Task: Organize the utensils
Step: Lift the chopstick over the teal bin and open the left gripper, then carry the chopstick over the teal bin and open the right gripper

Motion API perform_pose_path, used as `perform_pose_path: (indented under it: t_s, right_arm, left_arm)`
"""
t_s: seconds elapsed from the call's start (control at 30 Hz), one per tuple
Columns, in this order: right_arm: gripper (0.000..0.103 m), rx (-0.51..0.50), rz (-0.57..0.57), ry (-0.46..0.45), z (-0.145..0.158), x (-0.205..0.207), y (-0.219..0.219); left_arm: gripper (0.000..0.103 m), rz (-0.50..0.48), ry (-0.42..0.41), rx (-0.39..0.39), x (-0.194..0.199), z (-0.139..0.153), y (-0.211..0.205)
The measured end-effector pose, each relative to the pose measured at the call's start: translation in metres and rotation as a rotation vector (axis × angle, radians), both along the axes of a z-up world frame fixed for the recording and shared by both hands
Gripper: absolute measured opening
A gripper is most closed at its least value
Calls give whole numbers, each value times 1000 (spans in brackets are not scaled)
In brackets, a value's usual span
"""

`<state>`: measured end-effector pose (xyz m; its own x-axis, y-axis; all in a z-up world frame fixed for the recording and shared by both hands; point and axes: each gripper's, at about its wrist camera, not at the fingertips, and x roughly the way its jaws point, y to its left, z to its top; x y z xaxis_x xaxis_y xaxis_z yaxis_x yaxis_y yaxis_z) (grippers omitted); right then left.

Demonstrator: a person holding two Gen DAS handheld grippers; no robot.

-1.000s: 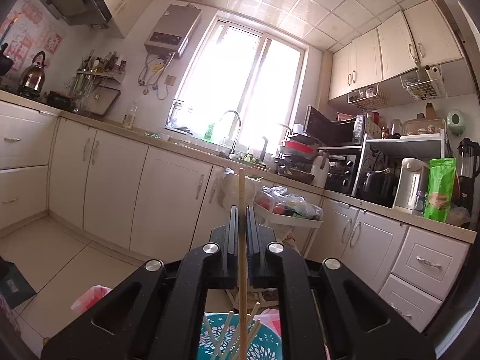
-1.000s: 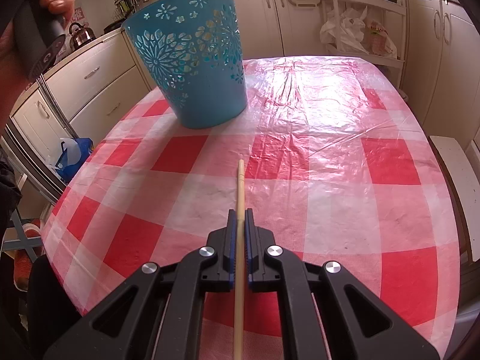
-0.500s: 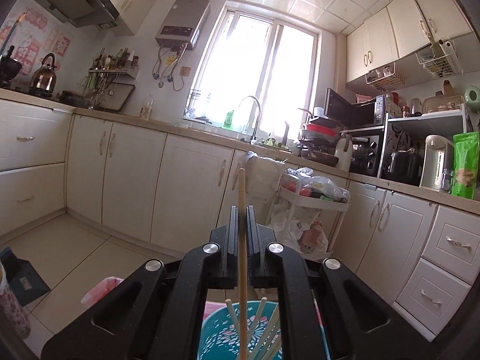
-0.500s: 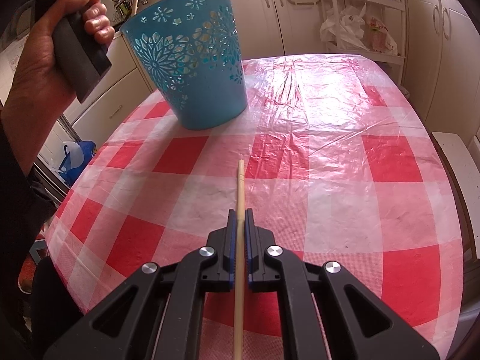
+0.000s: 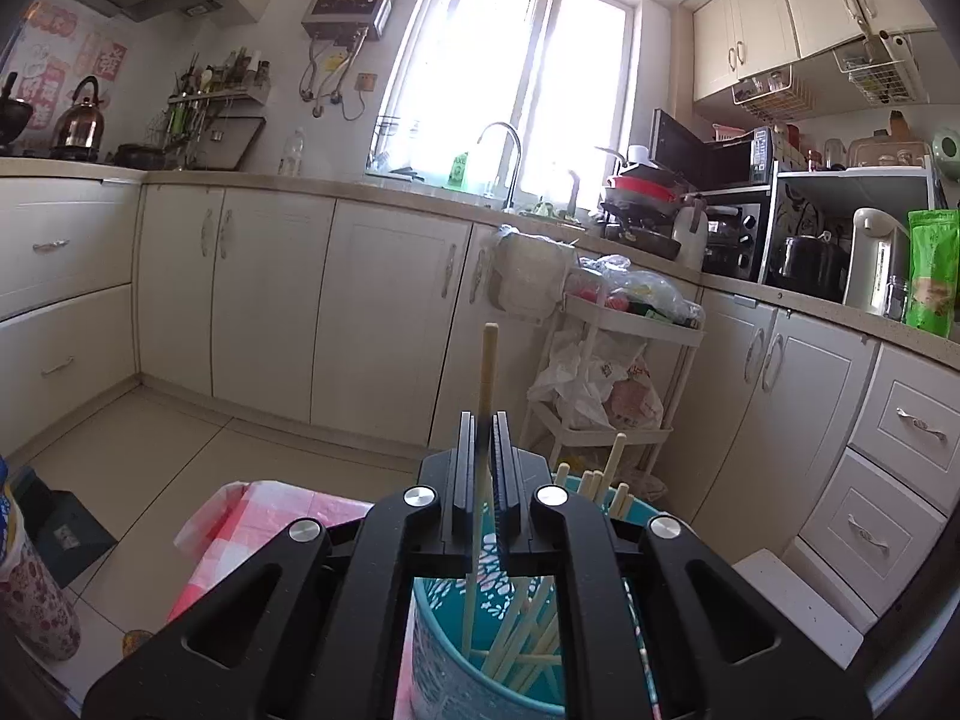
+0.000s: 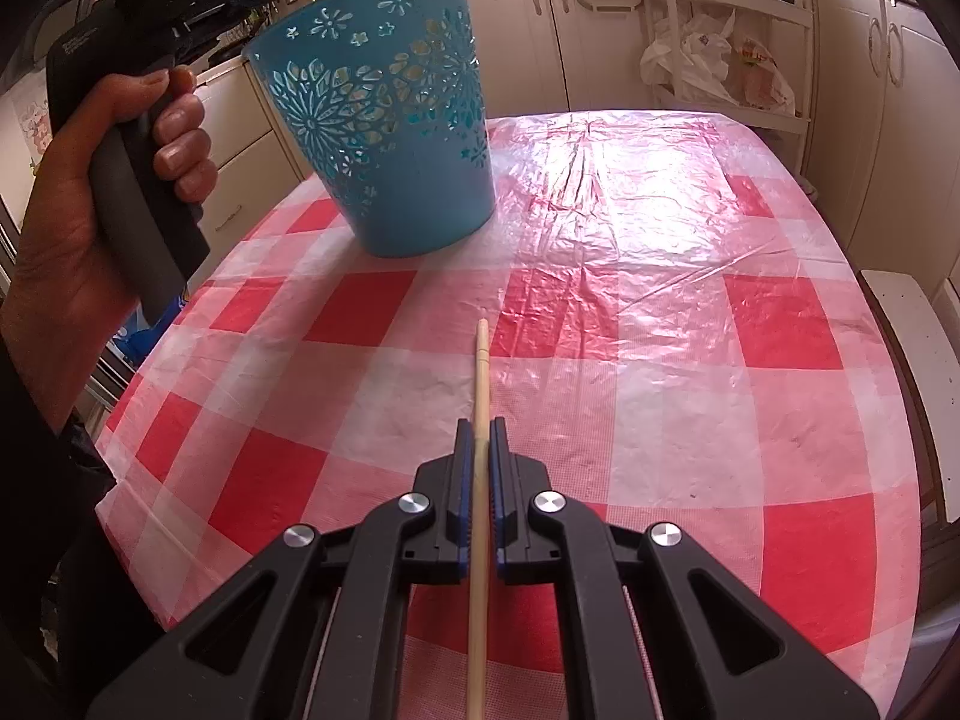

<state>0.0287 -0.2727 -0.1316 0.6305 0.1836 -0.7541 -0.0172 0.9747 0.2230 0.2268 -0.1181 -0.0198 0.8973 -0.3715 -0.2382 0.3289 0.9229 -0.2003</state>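
Note:
My left gripper [image 5: 482, 420] is shut on a wooden chopstick [image 5: 487, 372]. It holds the stick upright over the blue cut-out basket [image 5: 444, 660], the stick's lower end down inside among several chopsticks [image 5: 528, 630]. In the right wrist view the basket [image 6: 396, 150] stands at the far left of the checked table [image 6: 660, 330], with the left gripper's handle [image 6: 138, 180] in a hand beside its rim. My right gripper [image 6: 478, 429] is shut on another chopstick [image 6: 480, 372], held level above the tablecloth, nearer than the basket.
White kitchen cabinets [image 5: 270, 300] and a counter with a sink tap [image 5: 504, 150] run behind the table. A white trolley with bags [image 5: 606, 360] stands past the table's far end. A white bench [image 6: 912, 372] lies right of the table.
The left gripper has come down and tilted toward the basket, lowering its chopstick into it. The hand with the left gripper has moved closer to the basket. The right gripper has stayed still.

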Motion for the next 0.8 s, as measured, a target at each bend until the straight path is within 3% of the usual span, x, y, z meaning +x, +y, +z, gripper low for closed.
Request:
perform_pose_path:
  t_s: [0.13,0.4,0.53,0.6,0.67,0.77,0.8]
  right_arm:
    - [6,4,9,29,2,5,0]
    - [8,-78,38,74,6,20,11]
    - [21,-96,60,81,6,25,18]
    - [23,-126,63,79,6,25,22]
    - [23,-153,70,74,6,24,24]
    - [16,-183,73,72,6,23,23]
    - [9,-177,68,75,6,23,21]
  left_arm:
    - [7,-6,11,-8,-15,2,13]
    - [33,15,25,-30,-53,3,57]
    - [40,34,59,-47,-71,-7,83]
    - [41,37,72,-32,-82,-17,91]
    - [43,29,89,-5,-92,-27,94]
    - [45,23,123,-4,-104,-43,102]
    - [46,24,141,-12,-106,-49,105]
